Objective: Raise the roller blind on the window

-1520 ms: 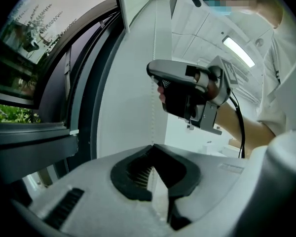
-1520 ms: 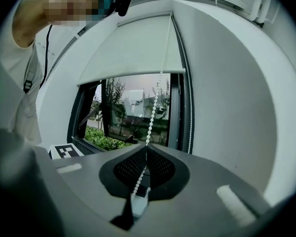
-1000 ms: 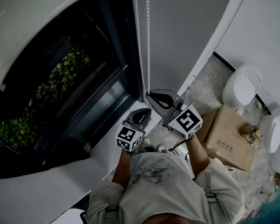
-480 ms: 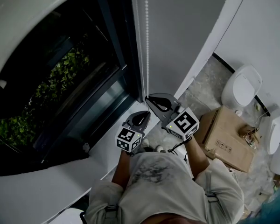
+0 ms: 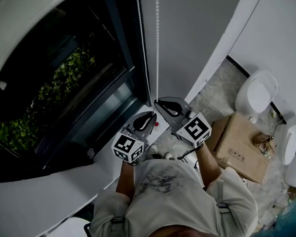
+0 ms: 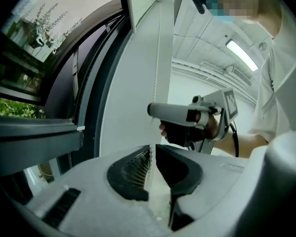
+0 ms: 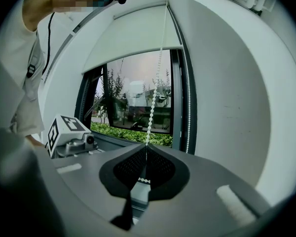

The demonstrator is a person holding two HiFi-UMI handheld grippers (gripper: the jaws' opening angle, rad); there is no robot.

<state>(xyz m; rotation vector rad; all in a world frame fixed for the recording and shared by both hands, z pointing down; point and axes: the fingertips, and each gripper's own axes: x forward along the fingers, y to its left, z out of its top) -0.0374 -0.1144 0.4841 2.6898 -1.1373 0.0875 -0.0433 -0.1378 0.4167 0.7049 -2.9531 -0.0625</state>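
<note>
Mid hand-over-hand pull. The right claw (image 7: 147,147) is clamped on the bead chain (image 7: 155,98) at the window's (image 7: 133,107) right edge. The left claw (image 6: 152,149) has just been opening, its strand loose between the jaws. The roller blind (image 7: 133,38) covers the window's top. Next, the left claw likely needs to regrip higher.

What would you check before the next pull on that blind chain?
1. Right gripper holding the bead chain: ok, jaws shut on it.
2. Left gripper ready to re-grip: ok, its jaws have just been opening; a strand of the chain runs through the gap, unpinched.
3. Roller blind fully up: not ok, it covers the upper part of the window.
4. Chain straight above the grippers: ok.
5. Which strand raises the blind: cannot tell.
</note>
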